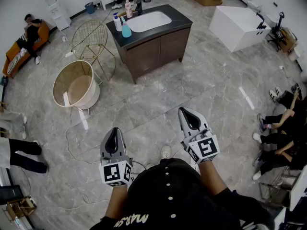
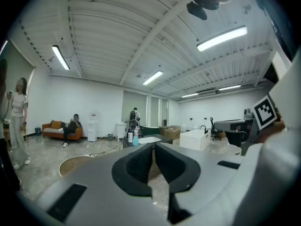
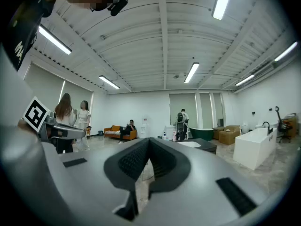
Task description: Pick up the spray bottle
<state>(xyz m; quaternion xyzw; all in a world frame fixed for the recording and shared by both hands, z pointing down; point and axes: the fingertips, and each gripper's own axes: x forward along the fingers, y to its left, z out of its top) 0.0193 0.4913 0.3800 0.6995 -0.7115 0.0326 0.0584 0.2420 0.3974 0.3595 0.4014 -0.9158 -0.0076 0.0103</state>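
The spray bottle (image 1: pixel 126 29) is teal with a white head and stands on the left corner of a dark vanity counter (image 1: pixel 180 19) with a white sink, far ahead of me. A white bottle (image 1: pixel 117 22) stands right beside it. In the left gripper view the spray bottle (image 2: pixel 135 140) shows small, just above the jaws. Both grippers are held low near my body, well short of the vanity. My left gripper (image 1: pixel 113 138) (image 2: pixel 154 146) is shut and empty. My right gripper (image 1: pixel 190 118) (image 3: pixel 148 142) is likewise shut with nothing in it.
A gold wire chair (image 1: pixel 91 42) and a round tan tub (image 1: pixel 74 85) stand left of the vanity. A white bathtub (image 1: pixel 237 28) is at the back right. Cables (image 1: pixel 76 145) trail on the marble floor. People sit at the right (image 1: pixel 283 128) and on an orange sofa (image 1: pixel 24 47).
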